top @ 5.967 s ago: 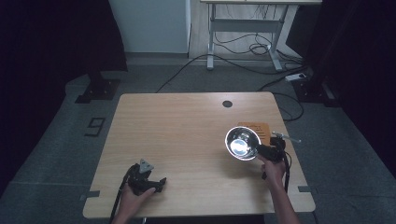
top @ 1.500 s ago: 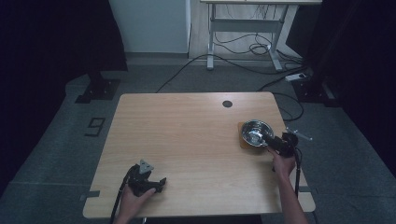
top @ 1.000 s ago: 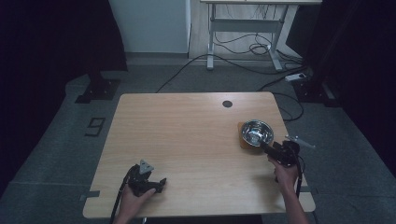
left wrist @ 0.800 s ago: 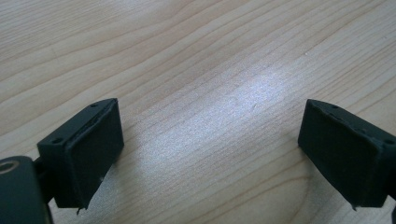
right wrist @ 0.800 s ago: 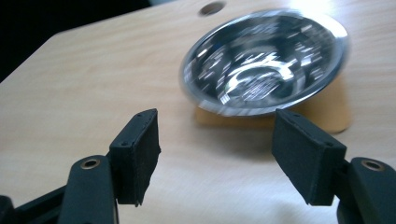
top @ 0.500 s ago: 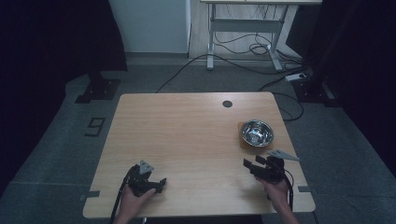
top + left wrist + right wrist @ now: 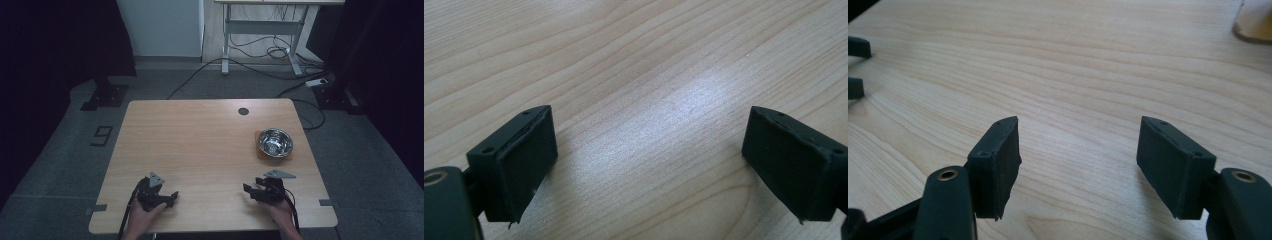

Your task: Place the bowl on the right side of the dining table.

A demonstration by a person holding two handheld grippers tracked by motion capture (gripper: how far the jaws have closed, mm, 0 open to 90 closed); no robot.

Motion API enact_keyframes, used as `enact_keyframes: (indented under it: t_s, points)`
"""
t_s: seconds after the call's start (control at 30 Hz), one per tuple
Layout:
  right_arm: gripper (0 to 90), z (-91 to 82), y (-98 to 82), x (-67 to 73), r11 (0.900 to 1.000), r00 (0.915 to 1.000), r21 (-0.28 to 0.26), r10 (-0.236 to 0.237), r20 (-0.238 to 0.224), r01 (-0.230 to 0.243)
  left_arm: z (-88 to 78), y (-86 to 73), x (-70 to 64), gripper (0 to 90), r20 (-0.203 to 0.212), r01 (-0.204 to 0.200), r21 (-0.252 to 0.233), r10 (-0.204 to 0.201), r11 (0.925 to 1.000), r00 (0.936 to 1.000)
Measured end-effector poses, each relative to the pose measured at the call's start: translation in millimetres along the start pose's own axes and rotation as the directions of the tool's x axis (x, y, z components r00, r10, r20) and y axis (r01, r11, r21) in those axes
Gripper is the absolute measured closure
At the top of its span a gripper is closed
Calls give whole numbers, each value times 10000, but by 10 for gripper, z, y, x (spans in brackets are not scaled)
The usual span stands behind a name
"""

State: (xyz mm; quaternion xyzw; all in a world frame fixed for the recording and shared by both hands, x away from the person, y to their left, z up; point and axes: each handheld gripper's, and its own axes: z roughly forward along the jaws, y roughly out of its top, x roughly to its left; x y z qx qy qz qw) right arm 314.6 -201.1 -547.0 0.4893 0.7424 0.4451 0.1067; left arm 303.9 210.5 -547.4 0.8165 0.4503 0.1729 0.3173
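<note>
A shiny steel bowl (image 7: 275, 142) sits upright on a brown square mat (image 7: 260, 153) at the right side of the wooden table (image 7: 200, 135). My right gripper (image 7: 248, 190) lies low over the near right part of the table, well in front of the bowl, pointing left. Its jaws are open with bare wood between them in the right gripper view (image 7: 1078, 155). My left gripper (image 7: 173, 196) rests at the near left, pointing right. It is open too, with nothing between its pads (image 7: 649, 160). A corner of the mat (image 7: 1255, 25) shows in the right gripper view.
A small black round hole (image 7: 243, 111) marks the far middle of the tabletop. The left gripper's fingertips (image 7: 855, 65) show at the left edge of the right gripper view. Cables and a desk frame (image 7: 260, 30) lie on the floor beyond the table.
My right gripper has drawn away from the bowl, toward the near edge and to the left, with open jaws. The bowl stays on its mat. The left gripper has not moved.
</note>
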Motion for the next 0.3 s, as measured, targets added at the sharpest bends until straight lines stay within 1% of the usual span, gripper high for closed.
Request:
enact_keyframes:
  t_s: [0.1, 0.3]
  points:
    - [333, 21, -12, -1, 10000, 10000, 24, -8, 38, 8, -1, -2, -2, 70, 7, 1, 0, -1, 10000, 10000]
    - [323, 21, -24, -43, 9997, 9998, 108, 202, -56, -202, -3, -3, -3, 70, 8, -3, 5, 3, 10000, 10000]
